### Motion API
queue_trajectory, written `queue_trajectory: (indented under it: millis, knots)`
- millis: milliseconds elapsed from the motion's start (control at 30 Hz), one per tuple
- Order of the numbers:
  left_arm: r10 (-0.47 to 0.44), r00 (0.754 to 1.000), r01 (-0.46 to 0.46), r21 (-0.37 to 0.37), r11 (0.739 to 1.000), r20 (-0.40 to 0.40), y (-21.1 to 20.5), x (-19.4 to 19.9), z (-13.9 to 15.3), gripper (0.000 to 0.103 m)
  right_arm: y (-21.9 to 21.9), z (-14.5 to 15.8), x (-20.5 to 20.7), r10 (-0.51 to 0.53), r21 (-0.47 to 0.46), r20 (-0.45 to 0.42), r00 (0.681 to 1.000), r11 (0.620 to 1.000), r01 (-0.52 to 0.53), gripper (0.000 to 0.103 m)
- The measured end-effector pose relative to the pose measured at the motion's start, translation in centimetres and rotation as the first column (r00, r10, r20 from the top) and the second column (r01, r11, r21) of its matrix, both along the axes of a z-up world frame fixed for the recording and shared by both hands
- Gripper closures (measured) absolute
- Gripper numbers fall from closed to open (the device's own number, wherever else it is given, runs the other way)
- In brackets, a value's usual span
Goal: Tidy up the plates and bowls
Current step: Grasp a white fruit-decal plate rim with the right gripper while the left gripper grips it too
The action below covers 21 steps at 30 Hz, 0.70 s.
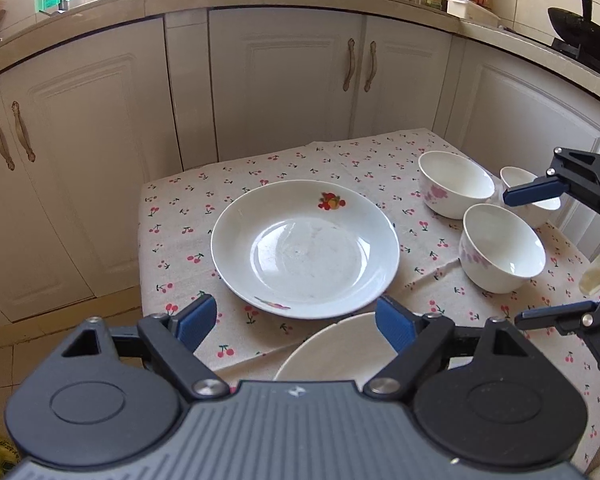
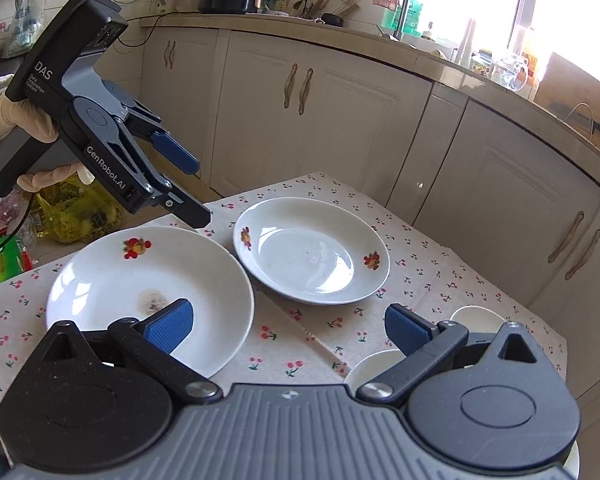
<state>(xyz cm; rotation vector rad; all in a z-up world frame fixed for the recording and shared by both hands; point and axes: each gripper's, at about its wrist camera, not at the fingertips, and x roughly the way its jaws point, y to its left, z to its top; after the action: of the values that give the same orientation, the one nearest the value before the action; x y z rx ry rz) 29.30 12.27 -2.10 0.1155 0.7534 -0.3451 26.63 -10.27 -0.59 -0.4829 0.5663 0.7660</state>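
Both tongs hang open and empty: left gripper (image 1: 296, 320) above the near plate (image 2: 150, 292), probably to stack it on the middle plate (image 1: 305, 249); right gripper (image 2: 286, 330) over the bowls (image 1: 502, 248) at the table's right edge.

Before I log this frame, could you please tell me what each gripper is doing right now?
Left gripper: open, holding nothing, above the plates.
Right gripper: open, holding nothing, above the table.
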Motion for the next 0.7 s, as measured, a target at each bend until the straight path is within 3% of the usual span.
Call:
queue_trajectory:
  millis: [333,700]
  knots:
    - [-0.002,0.998,0.002,0.006,1.000,-0.055,-0.1,6.3,-2.6,0.017,1.7,-2.9,7.8,0.053,-0.115,-0.133,0.990,0.991,-0.069,0.000]
    - [0.003,0.991,-0.006,-0.027,1.000,-0.133,0.8,10.7,-5.5,0.017,3.9,-5.4,13.2,0.079,-0.208,-0.287,0.955,0.968,-0.143,0.000]
